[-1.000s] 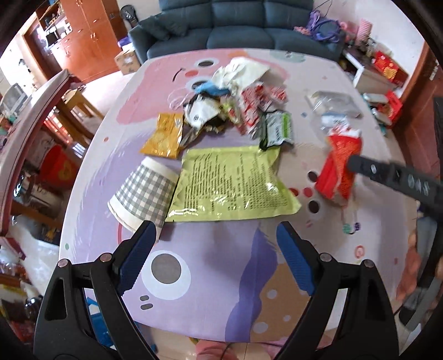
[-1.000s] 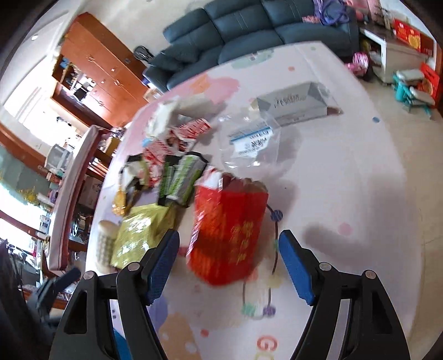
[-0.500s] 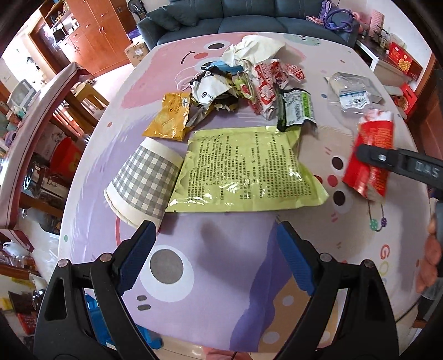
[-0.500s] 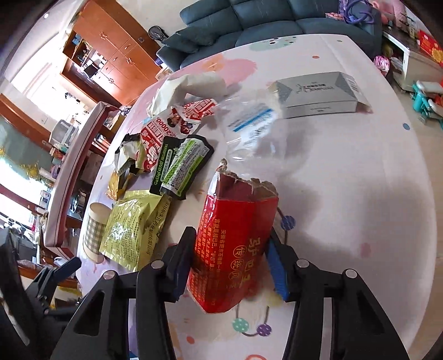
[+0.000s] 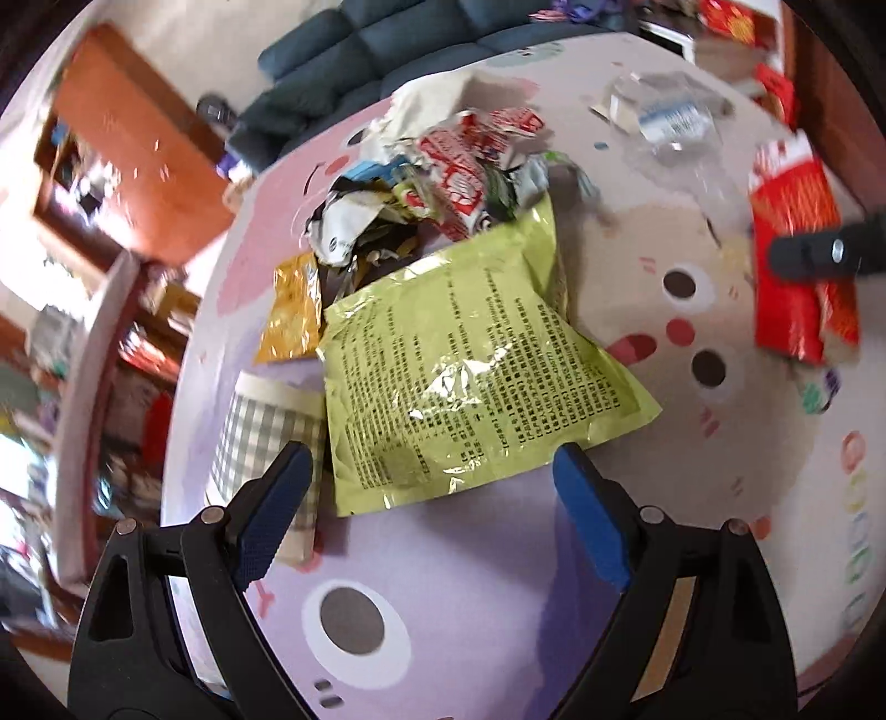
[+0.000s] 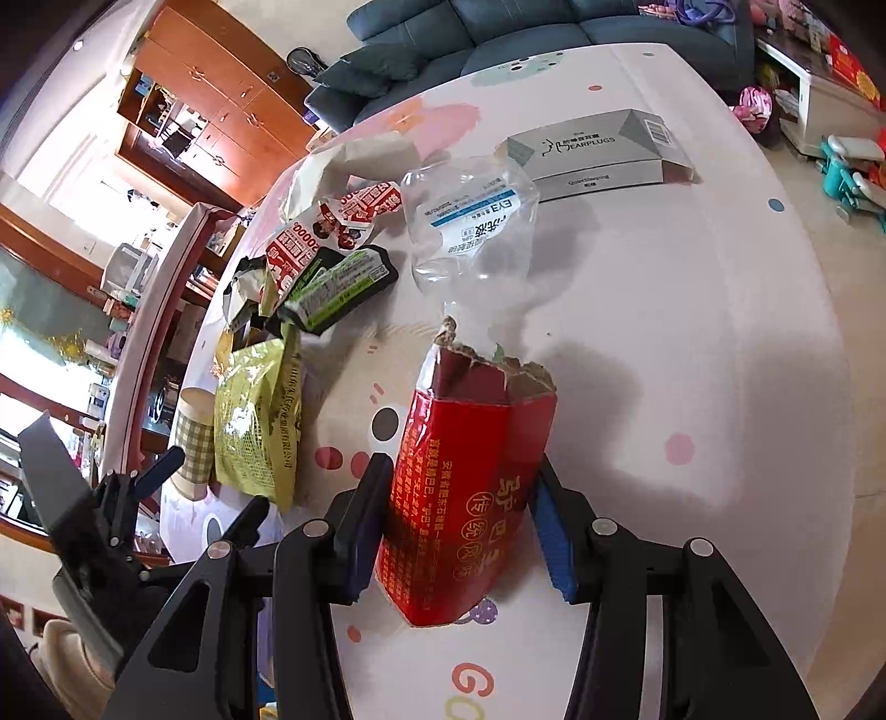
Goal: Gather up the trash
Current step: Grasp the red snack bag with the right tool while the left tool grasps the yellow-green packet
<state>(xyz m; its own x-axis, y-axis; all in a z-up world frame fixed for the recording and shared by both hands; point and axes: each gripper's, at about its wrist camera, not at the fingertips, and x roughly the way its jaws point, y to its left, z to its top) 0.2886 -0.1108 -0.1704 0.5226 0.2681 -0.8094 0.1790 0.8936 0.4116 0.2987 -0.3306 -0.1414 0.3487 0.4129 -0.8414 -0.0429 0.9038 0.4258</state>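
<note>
My right gripper [image 6: 457,526] is shut on a torn red paper bag [image 6: 465,487], pinching it across its lower half above the table; the same red bag [image 5: 794,260] shows at the right edge of the left wrist view. My left gripper [image 5: 432,515] stands open just in front of the near edge of a large yellow-green foil bag [image 5: 465,376]. A checked paper cup [image 5: 260,443] lies on its side by the left finger. Behind the foil bag sits a heap of crumpled wrappers [image 5: 432,171] and an orange packet [image 5: 293,310].
A clear plastic pouch [image 6: 470,221] and a grey earplug box [image 6: 598,149] lie further back on the patterned tablecloth [image 6: 692,343]. A dark sofa [image 6: 498,39] stands beyond the table, wooden cabinets [image 6: 210,99] to the left. The left gripper [image 6: 166,498] shows low left.
My right gripper closed fully on the red bag and lifted it slightly. My left gripper moved forward and tilted, coming close to the foil bag's near edge.
</note>
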